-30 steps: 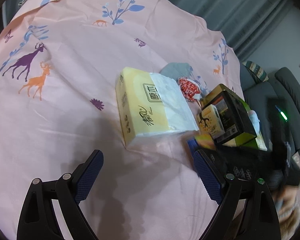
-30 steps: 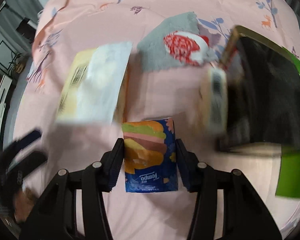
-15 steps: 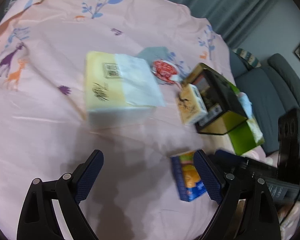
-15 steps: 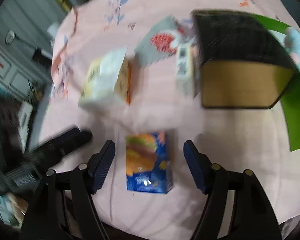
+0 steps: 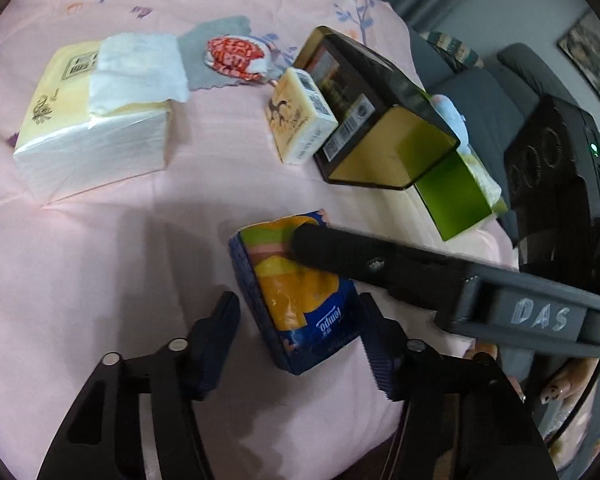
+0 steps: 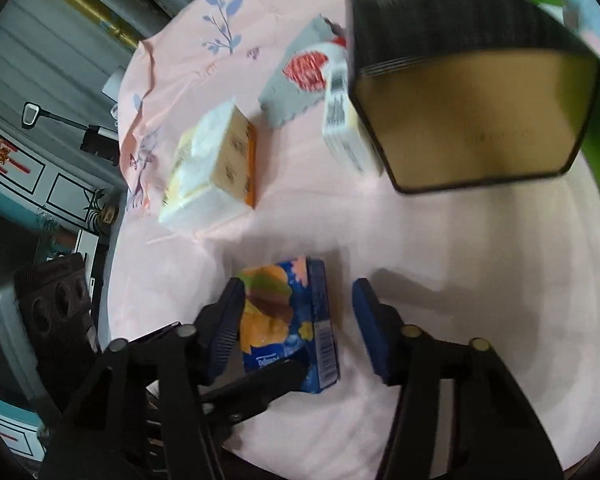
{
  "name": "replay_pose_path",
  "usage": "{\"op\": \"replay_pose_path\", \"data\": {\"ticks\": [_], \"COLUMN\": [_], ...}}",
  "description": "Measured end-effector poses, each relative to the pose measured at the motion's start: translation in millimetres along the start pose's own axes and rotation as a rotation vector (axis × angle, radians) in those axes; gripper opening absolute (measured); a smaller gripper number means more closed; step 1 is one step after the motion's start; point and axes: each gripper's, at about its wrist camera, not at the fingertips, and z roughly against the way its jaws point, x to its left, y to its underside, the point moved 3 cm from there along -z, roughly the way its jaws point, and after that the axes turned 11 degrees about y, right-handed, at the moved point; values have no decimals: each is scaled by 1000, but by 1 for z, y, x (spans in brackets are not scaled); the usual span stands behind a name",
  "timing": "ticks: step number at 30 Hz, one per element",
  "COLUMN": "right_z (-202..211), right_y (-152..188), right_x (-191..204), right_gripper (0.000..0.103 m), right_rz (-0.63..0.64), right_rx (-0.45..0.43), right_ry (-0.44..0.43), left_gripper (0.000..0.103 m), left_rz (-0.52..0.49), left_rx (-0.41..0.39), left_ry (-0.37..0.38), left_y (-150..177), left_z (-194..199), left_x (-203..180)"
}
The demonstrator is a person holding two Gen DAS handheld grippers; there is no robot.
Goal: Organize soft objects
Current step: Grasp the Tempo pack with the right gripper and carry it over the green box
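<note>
Both the left gripper [image 5: 298,334] and right gripper [image 6: 298,322], wide a moment ago, are closing around the blue tissue pack [image 5: 296,292] at lower centre, neither clamped yet, likely re-gripping.

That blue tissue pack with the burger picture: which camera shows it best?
The left wrist view. There the blue tissue pack is sharp, its front print and a side visible, though a finger of the right gripper crosses its top. The right wrist view shows it blurrier, partly hidden by black gripper parts.
</note>
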Motion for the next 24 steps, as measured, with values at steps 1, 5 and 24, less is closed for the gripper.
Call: {"op": "replay_pose_path", "data": {"ticks": [1,5,24], "right_z": [-2,-7,188], "right_y": [3,5,-75], "right_x": [1,1,-87], "right_gripper": [48,47,46], "right_rz": [5,-28,-122], "right_rx": [9,28,-538], "right_ry": [-4,-46,49], "left_gripper": [54,50,49], "left_rz": [-12,-28,-429], "left_rx": [-5,-32,-250], "left_ry": [3,-13,194], "left_y": [0,-2,-121], "left_z": [0,0,-29], "left_x": [-2,-5,-189]}}
